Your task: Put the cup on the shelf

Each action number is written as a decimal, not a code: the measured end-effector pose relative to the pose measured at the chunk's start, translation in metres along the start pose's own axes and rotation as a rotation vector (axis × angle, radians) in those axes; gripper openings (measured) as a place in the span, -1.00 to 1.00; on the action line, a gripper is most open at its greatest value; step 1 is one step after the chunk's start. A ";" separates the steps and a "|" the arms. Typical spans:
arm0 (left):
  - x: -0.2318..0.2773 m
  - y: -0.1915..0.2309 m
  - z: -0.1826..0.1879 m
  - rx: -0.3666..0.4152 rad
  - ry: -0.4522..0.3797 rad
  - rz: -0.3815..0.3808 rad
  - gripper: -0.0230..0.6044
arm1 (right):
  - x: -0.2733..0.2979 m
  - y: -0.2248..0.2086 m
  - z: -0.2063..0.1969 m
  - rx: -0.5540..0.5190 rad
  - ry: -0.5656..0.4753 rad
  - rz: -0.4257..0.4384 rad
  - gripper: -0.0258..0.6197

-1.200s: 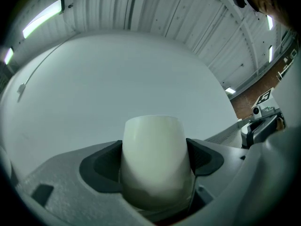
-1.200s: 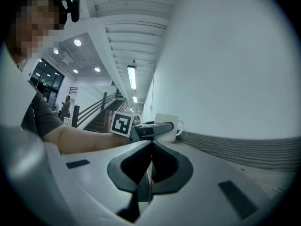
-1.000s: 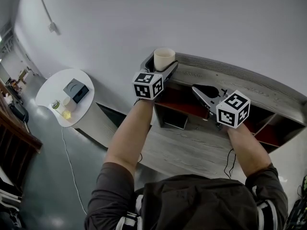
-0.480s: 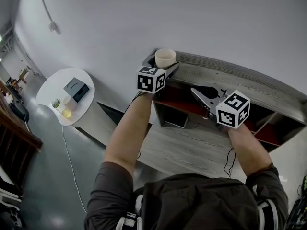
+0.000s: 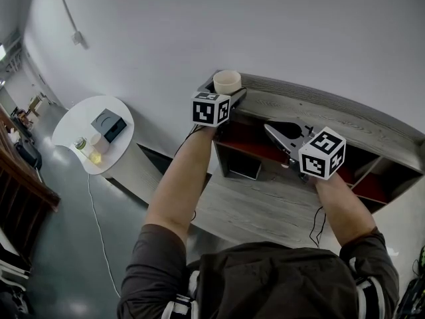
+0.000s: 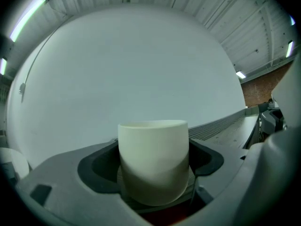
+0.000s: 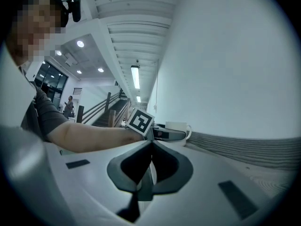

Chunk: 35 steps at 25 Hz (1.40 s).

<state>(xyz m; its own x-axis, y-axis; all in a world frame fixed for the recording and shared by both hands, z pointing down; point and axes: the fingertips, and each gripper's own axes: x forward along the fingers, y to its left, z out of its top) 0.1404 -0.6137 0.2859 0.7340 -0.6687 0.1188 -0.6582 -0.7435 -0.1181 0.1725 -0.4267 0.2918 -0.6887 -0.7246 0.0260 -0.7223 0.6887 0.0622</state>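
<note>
Head view looks steeply down; both gripper views, close along their jaws, share the cup (image 6: 153, 161).

**A:** Entry at twelve o'clock?
**B:** One cream cup (image 5: 227, 82), upright, between the left gripper's (image 5: 226, 94) jaws, at the left end of the grey wooden shelf (image 5: 345, 115).
**A:** Two o'clock?
**B:** Right gripper (image 5: 273, 130), before the shelf's red-lined compartment.
**A:** Nine o'clock?
**B:** Round white table (image 5: 68, 119), bearing a grey box (image 5: 107, 124); smaller items indistinct.

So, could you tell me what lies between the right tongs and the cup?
Mostly bare shelf top, plus the left tongs' near jaw, closed on the cup; the head view shows it best. The right tongs are shut and empty.
</note>
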 end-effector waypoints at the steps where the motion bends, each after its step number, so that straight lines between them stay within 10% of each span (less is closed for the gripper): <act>1: 0.000 0.000 0.001 0.008 0.000 0.000 0.35 | 0.000 0.000 0.000 -0.001 0.000 0.001 -0.94; 21: -0.025 0.004 0.039 -0.026 -0.177 -0.010 0.55 | 0.003 0.006 0.002 -0.009 -0.009 0.016 -0.94; 35: -0.190 0.036 0.026 -0.002 -0.261 0.028 0.54 | 0.049 0.044 0.010 -0.018 -0.034 0.109 -0.94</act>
<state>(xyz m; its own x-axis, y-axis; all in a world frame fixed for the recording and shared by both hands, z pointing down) -0.0181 -0.5131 0.2333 0.7337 -0.6644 -0.1424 -0.6790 -0.7249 -0.1161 0.1061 -0.4319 0.2859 -0.7649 -0.6442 -0.0004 -0.6423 0.7625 0.0783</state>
